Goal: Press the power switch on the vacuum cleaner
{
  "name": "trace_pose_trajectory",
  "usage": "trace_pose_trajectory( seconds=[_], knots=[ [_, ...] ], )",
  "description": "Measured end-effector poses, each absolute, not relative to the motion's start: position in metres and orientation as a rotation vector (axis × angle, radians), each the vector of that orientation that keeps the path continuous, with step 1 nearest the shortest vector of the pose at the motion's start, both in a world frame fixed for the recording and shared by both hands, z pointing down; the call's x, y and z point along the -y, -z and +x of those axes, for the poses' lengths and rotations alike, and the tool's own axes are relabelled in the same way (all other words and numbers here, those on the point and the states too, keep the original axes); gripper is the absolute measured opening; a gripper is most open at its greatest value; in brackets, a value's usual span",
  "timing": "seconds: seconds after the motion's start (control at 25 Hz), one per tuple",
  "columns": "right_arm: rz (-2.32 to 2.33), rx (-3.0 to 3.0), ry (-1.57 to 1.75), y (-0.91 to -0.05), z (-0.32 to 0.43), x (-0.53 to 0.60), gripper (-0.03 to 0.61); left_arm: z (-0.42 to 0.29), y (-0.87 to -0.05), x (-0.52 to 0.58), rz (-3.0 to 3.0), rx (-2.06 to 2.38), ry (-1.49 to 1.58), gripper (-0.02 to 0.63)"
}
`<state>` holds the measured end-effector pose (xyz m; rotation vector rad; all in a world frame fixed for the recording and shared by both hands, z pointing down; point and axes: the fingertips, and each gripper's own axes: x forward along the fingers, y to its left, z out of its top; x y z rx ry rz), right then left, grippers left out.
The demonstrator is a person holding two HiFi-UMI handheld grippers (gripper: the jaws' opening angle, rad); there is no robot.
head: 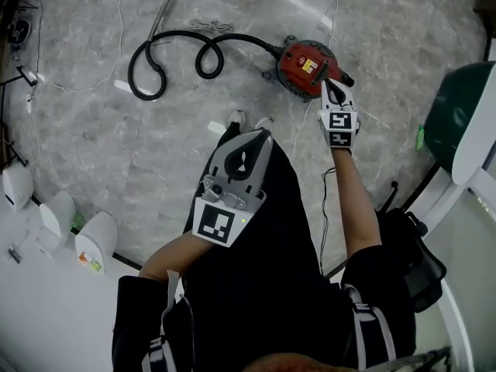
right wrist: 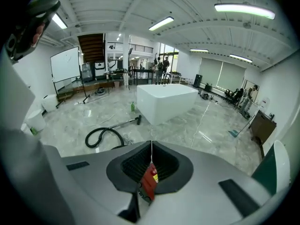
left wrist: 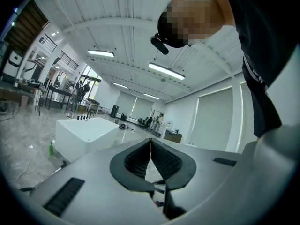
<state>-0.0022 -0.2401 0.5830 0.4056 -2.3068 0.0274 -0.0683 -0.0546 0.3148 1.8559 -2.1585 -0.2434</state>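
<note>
The red vacuum cleaner (head: 298, 67) stands on the marble floor, with its black hose (head: 155, 60) curling off to the left. My right gripper (head: 326, 82) is shut, and its tips rest at the vacuum's right side by the yellow label; contact is unclear. In the right gripper view the jaws (right wrist: 151, 144) meet. The red vacuum body (right wrist: 149, 182) shows through the gap below them, with the hose (right wrist: 101, 137) beyond. My left gripper (head: 258, 136) is held near my legs, away from the vacuum. It is shut on nothing (left wrist: 150, 140).
A thin white cable (head: 77, 87) trails over the floor. White bins (head: 58, 215) stand at the left, and a green and white object (head: 461, 115) at the right. A black chair (head: 415, 258) is behind me. A white block (right wrist: 166, 100) and a green bottle (right wrist: 132, 107) stand farther off.
</note>
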Motion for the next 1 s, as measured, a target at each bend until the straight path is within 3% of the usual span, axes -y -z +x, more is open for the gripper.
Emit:
trace_pose_trajectory(
  seconds=[1.0],
  knots=[
    [0.114, 2.037, 0.151, -0.781, -0.046, 0.267, 0.020, -0.080, -0.398, 0.060, 1.704, 2.112, 0.243, 0.018]
  ],
)
